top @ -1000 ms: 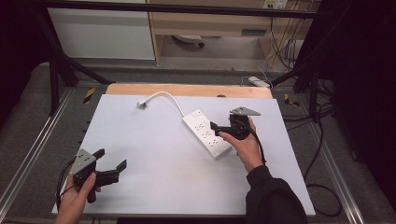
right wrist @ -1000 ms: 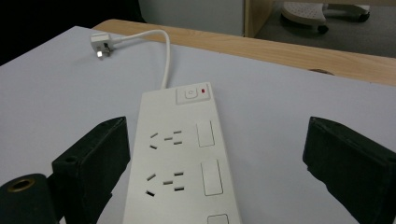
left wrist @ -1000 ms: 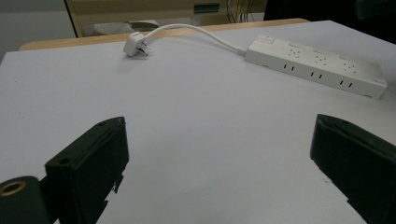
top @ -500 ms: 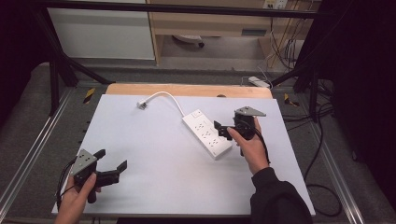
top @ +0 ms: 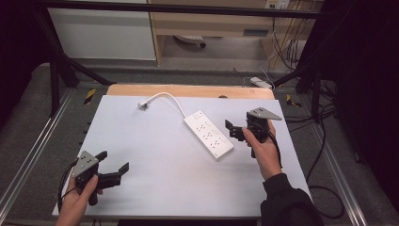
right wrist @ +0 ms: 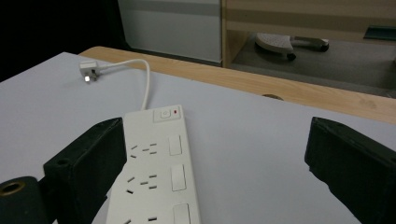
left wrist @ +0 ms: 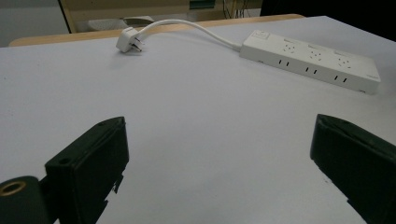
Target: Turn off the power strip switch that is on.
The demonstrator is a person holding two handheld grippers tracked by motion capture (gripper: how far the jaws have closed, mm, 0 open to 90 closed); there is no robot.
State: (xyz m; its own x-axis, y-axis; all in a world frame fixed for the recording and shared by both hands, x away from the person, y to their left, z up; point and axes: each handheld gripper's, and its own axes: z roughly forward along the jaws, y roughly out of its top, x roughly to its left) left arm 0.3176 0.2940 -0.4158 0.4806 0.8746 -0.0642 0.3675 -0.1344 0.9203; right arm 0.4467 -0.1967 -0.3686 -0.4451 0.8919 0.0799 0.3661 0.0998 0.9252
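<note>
A white power strip (top: 208, 134) lies slantwise on the white table top (top: 155, 155), its cord curving back to a loose plug (top: 143, 105). My right gripper (top: 234, 130) hovers just right of the strip, jaws wide open and empty; in the right gripper view the strip (right wrist: 156, 177) lies low between the jaws nearer the left one, with the plug (right wrist: 88, 72) far off. My left gripper (top: 113, 164) is open near the front left corner, holding nothing. The left gripper view has the strip (left wrist: 310, 59) and plug (left wrist: 127, 39) far ahead.
A wooden strip (top: 188, 91) runs along the table's back edge. Metal rails (top: 35, 150) flank the table. Cables (top: 324, 197) hang at the right side, and a small white block (top: 260, 83) lies behind the table. Shelving and a white panel (top: 103, 33) stand beyond.
My right gripper has drawn back to the right, away from the power strip's end. The left gripper has barely shifted.
</note>
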